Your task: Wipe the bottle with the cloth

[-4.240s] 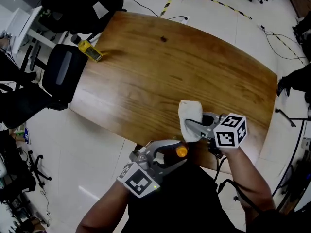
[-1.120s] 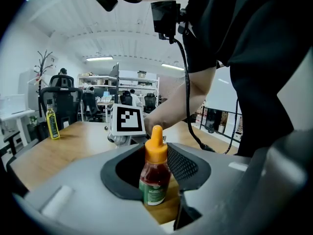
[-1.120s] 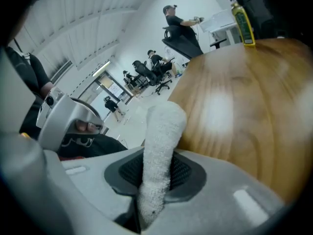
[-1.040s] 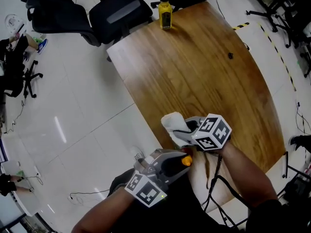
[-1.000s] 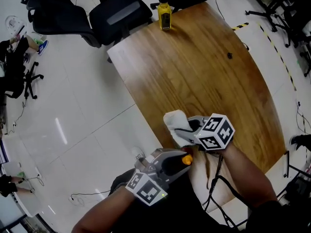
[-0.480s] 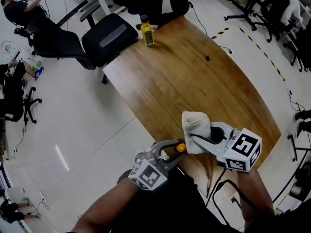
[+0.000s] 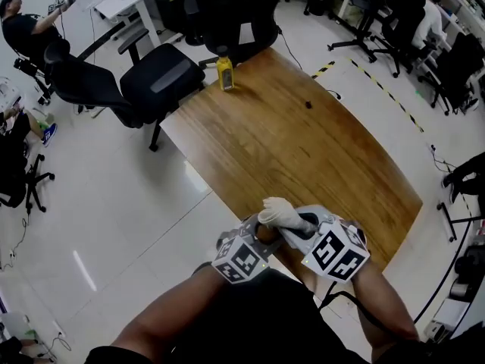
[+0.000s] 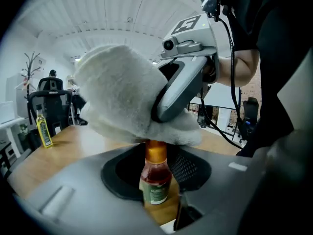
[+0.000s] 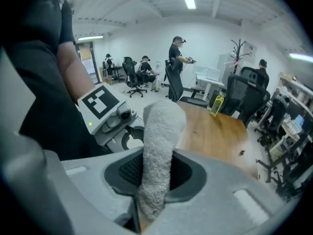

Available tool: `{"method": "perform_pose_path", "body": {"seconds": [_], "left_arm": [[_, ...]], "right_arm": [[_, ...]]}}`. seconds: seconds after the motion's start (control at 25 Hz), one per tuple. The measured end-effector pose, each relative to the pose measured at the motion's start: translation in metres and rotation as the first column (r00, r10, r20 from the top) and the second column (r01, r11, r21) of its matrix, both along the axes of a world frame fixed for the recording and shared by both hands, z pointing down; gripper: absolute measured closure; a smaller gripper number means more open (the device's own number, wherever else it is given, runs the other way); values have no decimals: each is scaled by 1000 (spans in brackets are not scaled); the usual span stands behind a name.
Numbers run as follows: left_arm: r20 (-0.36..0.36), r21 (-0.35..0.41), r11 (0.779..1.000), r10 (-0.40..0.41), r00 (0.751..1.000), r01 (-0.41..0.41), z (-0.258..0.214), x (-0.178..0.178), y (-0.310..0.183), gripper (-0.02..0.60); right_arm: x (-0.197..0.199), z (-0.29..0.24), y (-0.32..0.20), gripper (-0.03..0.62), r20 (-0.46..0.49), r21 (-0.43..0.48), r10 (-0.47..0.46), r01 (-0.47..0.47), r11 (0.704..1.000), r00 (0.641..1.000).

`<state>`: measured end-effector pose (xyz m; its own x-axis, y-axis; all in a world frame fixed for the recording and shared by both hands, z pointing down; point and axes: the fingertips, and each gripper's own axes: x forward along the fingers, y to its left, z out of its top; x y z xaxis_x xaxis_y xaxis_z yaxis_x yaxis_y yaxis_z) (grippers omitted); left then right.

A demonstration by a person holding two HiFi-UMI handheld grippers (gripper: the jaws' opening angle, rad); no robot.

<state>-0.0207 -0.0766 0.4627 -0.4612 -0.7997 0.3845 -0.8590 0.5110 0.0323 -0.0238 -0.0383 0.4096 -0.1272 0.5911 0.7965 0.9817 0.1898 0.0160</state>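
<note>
In the head view, the left gripper (image 7: 258,236) and the right gripper (image 7: 290,222) meet just off the near edge of the wooden table (image 7: 303,146), with the white cloth (image 7: 282,212) bunched over the spot where they come together. A yellow bottle (image 7: 224,74) stands at the table's far corner, beside a black office chair (image 7: 155,89). In the left gripper view, the jaws pinch the sides of a small bottle (image 8: 156,180) of red sauce with an orange cap. It is held upright, and the cloth sits on top of the cap, touching it, with the right gripper's jaw pressed into the cloth from above. In the right gripper view, the jaws are clamped on the cloth, which rises between them as a thick fold. The left gripper's marker cube lies just beyond it, and people (image 9: 176,65) are far back in the room.
</note>
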Motion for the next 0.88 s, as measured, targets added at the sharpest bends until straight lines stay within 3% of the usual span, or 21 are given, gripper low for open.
{"method": "perform_pose_path", "body": {"seconds": [0.2,0.52,0.76,0.88], "left_arm": [[3,-5,1000,10,1000,-10,1,2,-3,430],[6,-2,1000,25,1000,-25,0,2,4,430],[9,-27,997,66,998,-66,0,2,6,428],[6,-39,996,79,997,-79,5,1,9,426]], "right_arm": [[5,4,-7,519,27,44,-13,11,999,1000],[11,14,-14,519,-17,-1,45,-45,999,999],[13,38,-34,519,-78,32,76,-74,997,994],[18,59,-52,519,-96,112,65,-54,992,993]]}}
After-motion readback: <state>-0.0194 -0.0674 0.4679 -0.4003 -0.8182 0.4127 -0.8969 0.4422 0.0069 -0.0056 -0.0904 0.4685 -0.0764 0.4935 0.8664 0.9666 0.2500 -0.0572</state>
